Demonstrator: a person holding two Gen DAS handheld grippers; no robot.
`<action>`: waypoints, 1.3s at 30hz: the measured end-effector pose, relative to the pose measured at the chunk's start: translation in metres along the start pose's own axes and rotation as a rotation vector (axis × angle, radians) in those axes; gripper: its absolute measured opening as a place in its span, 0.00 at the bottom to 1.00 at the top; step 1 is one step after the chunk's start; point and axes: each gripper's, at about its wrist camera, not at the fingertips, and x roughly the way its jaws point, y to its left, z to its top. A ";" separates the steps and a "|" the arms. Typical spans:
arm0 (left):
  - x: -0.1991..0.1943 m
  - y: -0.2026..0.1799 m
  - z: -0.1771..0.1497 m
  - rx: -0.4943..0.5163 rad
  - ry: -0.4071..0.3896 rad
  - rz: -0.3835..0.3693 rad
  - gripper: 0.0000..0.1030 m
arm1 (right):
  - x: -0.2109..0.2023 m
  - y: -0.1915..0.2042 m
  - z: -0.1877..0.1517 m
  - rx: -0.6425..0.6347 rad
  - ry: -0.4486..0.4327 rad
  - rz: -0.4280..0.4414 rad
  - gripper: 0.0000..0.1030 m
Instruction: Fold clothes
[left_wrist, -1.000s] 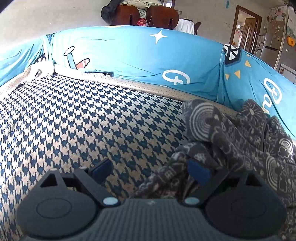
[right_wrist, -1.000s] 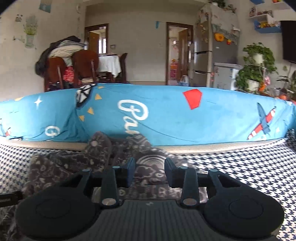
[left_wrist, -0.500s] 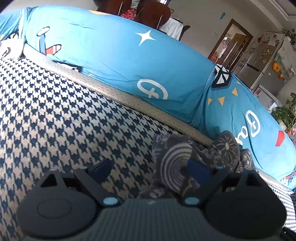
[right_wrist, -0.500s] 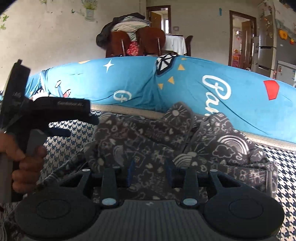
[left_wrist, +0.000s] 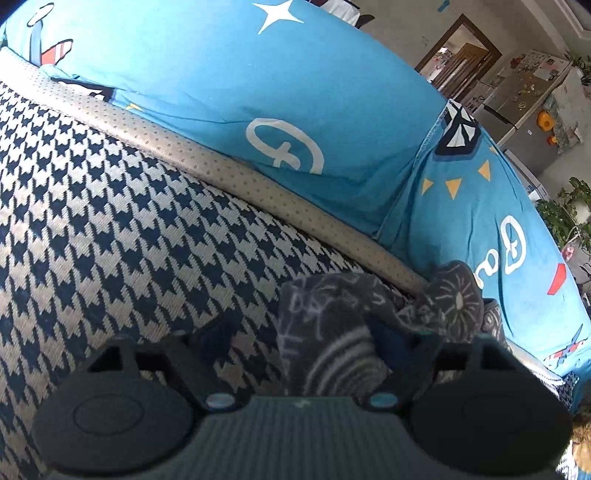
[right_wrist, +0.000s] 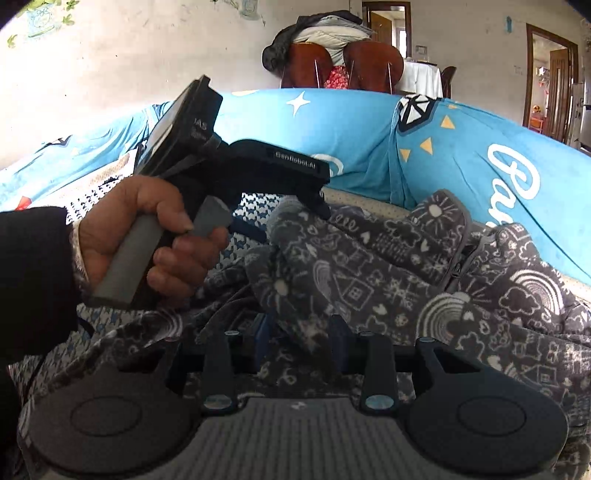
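A dark grey fleece garment (right_wrist: 369, 266) with white doodle prints lies crumpled on the houndstooth seat cover (left_wrist: 129, 229). My right gripper (right_wrist: 299, 336) is low against the heap, its fingers narrowed on a raised fold of the garment. In the left wrist view my left gripper (left_wrist: 304, 338) stands wide open, and a fold of the garment (left_wrist: 332, 325) sits between its fingers, close to the right one. From the right wrist view the left gripper (right_wrist: 321, 195) appears side-on, held by a hand (right_wrist: 129, 229), its tip at the garment's upper left edge.
A bright blue printed cover (left_wrist: 258, 85) drapes the backrest behind the seat. A beige dotted strip (left_wrist: 258, 184) runs along its foot. Chairs piled with clothes (right_wrist: 340, 48), doorways and a fridge (left_wrist: 524, 110) stand far behind.
Both grippers have swung left. The left one closed in on the garment's edge, so a fold now sits between its fingers. The right view now shows the left gripper and hand much nearer.
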 end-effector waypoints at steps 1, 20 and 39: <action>0.002 0.000 0.002 0.001 0.003 -0.009 0.47 | 0.001 -0.002 -0.001 0.006 0.006 0.001 0.34; 0.028 -0.056 0.034 0.352 -0.193 0.142 0.07 | 0.010 -0.012 -0.006 0.041 0.043 0.009 0.34; 0.004 -0.009 0.046 0.173 -0.189 0.272 0.31 | 0.004 -0.032 0.005 0.085 -0.030 -0.034 0.38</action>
